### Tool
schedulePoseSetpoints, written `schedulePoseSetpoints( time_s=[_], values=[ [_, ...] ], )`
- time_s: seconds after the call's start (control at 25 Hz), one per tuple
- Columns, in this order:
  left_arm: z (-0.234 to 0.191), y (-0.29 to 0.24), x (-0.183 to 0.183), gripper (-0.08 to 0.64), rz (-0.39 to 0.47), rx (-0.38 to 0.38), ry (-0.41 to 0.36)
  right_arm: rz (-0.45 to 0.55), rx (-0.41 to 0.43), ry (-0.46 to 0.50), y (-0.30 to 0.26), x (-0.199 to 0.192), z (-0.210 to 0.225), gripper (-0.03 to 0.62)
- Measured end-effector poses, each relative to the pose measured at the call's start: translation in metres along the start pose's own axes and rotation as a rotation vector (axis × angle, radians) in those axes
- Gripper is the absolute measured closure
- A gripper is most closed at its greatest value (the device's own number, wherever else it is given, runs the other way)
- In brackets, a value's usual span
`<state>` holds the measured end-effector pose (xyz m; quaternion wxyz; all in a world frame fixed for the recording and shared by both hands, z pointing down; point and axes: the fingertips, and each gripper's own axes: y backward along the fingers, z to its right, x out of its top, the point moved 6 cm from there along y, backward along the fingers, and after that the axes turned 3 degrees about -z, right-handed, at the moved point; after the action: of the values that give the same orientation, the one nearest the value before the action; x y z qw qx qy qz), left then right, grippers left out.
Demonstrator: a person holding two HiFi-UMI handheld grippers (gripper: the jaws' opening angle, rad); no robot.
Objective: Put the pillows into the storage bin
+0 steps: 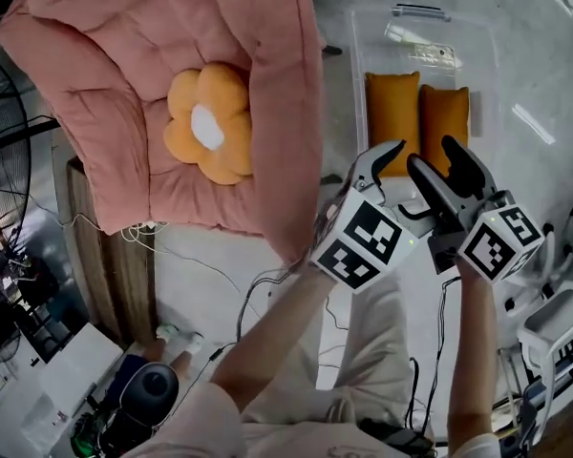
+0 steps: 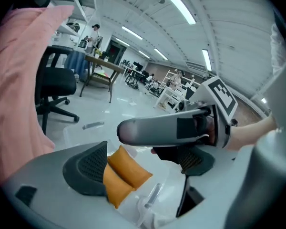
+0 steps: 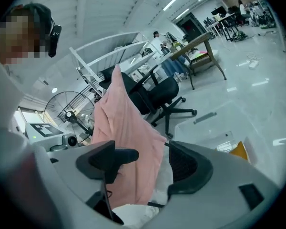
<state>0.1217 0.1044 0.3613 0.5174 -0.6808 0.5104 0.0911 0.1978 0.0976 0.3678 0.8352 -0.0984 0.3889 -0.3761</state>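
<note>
An orange flower-shaped pillow [image 1: 210, 122] lies on a pink quilted cushion [image 1: 172, 84] at the upper left. Two orange rectangular pillows [image 1: 393, 109] [image 1: 445, 114] lie side by side in the clear storage bin [image 1: 516, 60] on the floor. They also show as the orange pillows [image 2: 126, 171] between the left jaws. My left gripper [image 1: 377, 160] and right gripper [image 1: 435, 156] hover close together above the bin's near edge, both open and empty. The right gripper's finger [image 2: 157, 130] crosses the left gripper view. In the right gripper view the pink cushion [image 3: 128, 137] hangs beyond the open jaws.
A standing fan [image 1: 0, 151] and a wooden stand [image 1: 105, 256] sit at the left, with cables [image 1: 267, 284] trailing over the floor. A black office chair [image 2: 55, 87] stands behind the cushion. White equipment [image 1: 554, 322] is at the lower right.
</note>
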Motion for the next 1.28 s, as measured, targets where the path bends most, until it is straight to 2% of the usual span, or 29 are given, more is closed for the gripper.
schedulePoseSetpoints(
  time_s=[0.2,0.4,0.56,1.0,1.12,1.28],
  values=[
    [-0.013,0.058,0.015,0.087,0.084,0.033,0.031,0.013,0.066,0.032,-0.019,0.02,-0.051,0.224],
    [-0.043,0.119,0.013,0.087,0.177,0.096,0.117,0.003,0.122,0.097,-0.044,0.035,-0.099,0.227],
    [-0.069,0.156,0.0,0.081,0.228,0.144,0.192,-0.027,0.155,0.151,-0.066,0.033,-0.133,0.229],
    [-0.126,0.243,-0.043,0.08,0.282,0.274,0.307,-0.112,0.242,0.25,-0.135,0.014,-0.213,0.232],
    [-0.149,0.263,-0.059,0.083,0.278,0.298,0.337,-0.15,0.233,0.265,-0.163,0.007,-0.227,0.232],
    [-0.164,0.273,-0.082,0.083,0.255,0.325,0.375,-0.204,0.184,0.275,-0.184,-0.005,-0.224,0.23]
  ],
)
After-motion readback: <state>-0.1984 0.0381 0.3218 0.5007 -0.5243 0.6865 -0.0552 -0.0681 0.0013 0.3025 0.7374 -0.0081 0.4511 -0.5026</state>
